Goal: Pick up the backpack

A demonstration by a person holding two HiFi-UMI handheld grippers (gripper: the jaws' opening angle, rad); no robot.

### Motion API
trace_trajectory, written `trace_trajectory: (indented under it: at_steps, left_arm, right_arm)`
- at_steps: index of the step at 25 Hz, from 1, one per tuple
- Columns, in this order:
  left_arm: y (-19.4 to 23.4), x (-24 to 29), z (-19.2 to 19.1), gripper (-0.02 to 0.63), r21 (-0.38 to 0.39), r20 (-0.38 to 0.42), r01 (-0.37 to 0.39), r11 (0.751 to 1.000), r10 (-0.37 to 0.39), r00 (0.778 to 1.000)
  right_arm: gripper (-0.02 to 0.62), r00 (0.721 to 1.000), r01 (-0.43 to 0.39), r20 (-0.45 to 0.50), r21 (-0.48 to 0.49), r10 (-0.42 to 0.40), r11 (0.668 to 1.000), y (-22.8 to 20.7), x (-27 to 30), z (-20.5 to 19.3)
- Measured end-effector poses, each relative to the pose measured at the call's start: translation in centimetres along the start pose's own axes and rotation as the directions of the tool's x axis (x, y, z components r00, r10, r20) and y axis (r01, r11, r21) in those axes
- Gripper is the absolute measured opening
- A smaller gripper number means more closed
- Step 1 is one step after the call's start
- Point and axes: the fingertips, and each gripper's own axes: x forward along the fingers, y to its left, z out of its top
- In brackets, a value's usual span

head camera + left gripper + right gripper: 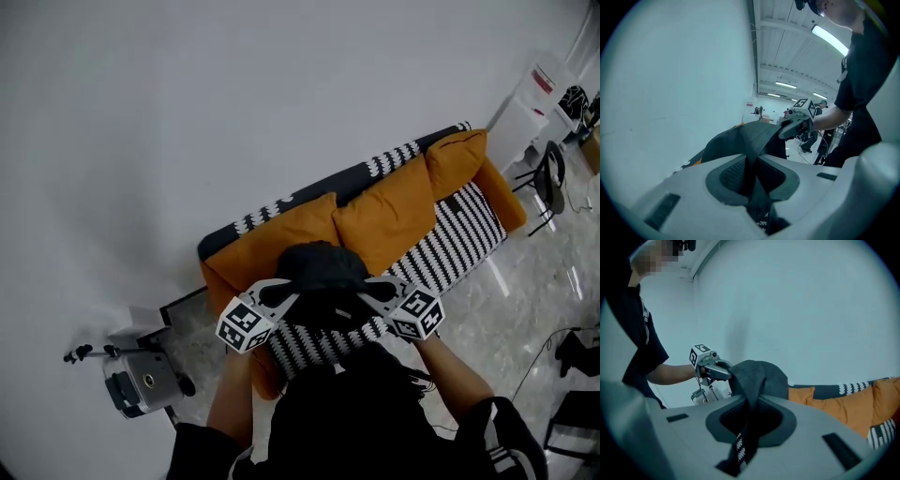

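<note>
The backpack (pixel 323 274) hangs between the two grippers just above the sofa (pixel 503 195) — the left gripper (pixel 281 298) has its fingers clenched on a fold of the dark fabric, and the right gripper (pixel 373 291) has its fingers clenched on a fold and strap. I'd say the lift goes best with both hands rising level and together, grips firm, so the bag neither tips nor slips. I count one backpack, two grippers, one sofa — and three orange cushions (pixel 384 214) on it.

End of sofa (pixel 843 408) beyond right gripper view's edge; underside of backpack (pixel 322 267) unseen.
</note>
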Motion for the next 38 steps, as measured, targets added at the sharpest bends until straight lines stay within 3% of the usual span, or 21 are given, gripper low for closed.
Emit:
trace_trajectory:
  at_steps: [15, 21, 34, 38]
  left_arm:
    - [-1.3, -2.6, 9.8, 0.072, 0.096, 0.115, 0.006, 0.995, -0.017, 0.993]
    - [-1.9, -3.2, 14.2, 0.071, 0.124, 0.149, -0.008, 0.992, -0.011, 0.989]
    - [-4.0, -4.0, 25.2, 0.069, 0.205, 0.249, -0.084, 0.975, 0.031, 0.968]
    - [-4.8, -3.8, 28.0, 0.069, 0.218, 0.275, -0.094, 0.971, 0.031, 0.961]
  right_arm:
    - [0.051, 0.991, 0.057, 0.129, -0.081, -0.046, 0.995, 0.6, -5.6, 8.6]
    - [0.051, 0.979, 0.050, 0.201, -0.098, -0.030, 0.994, 0.4, -8.3, 12.3]
    - [0.051, 0.944, 0.059, 0.328, -0.246, 0.026, 0.968, -1.1, -15.2, 21.0]
    - [0.051, 0.920, 0.048, 0.387, -0.257, 0.058, 0.965, -1.7, -17.4, 23.3]
